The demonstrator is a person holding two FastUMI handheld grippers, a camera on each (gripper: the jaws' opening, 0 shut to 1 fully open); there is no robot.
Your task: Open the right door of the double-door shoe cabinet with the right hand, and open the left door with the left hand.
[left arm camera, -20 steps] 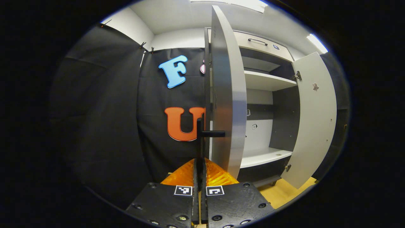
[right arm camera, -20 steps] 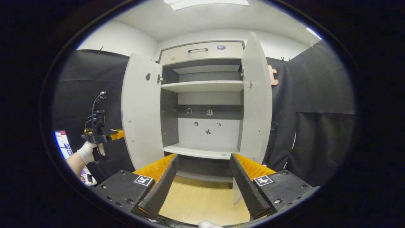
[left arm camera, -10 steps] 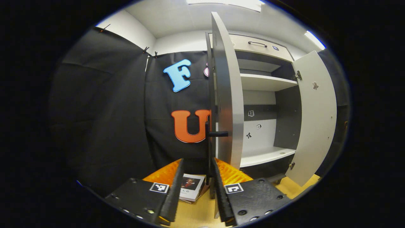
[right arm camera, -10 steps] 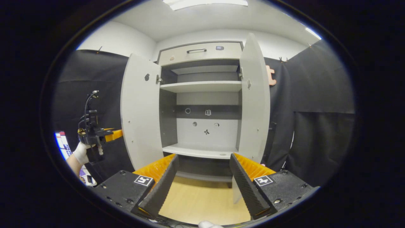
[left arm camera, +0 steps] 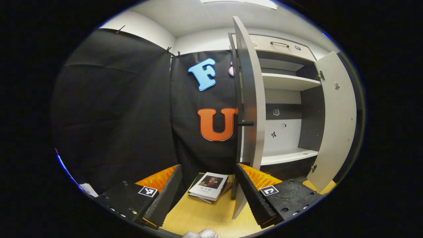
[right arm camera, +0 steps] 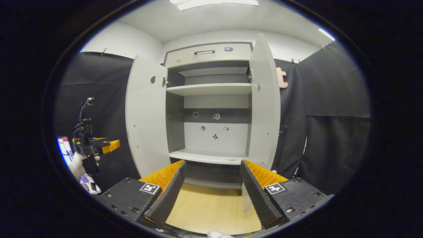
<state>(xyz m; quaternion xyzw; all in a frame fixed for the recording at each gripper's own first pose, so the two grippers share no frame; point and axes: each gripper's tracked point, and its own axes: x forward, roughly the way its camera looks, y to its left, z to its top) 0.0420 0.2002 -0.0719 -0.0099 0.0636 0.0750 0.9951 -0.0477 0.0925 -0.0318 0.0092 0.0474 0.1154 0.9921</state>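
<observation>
Grey shoe cabinet (right arm camera: 211, 99) stands with both doors swung wide.
My left gripper (left arm camera: 208, 195) and right gripper (right arm camera: 211, 195) hang released, holding nothing; I judge the task done.

A light wooden floor (left arm camera: 205, 215) carries a small stack of books (left arm camera: 209, 186), lying flat near the foot of the black cloth wall and just beside the lower edge of the open left door (left arm camera: 251, 99). The shoe cabinet (right arm camera: 211, 109) stands on the same floor (right arm camera: 205, 211).
</observation>
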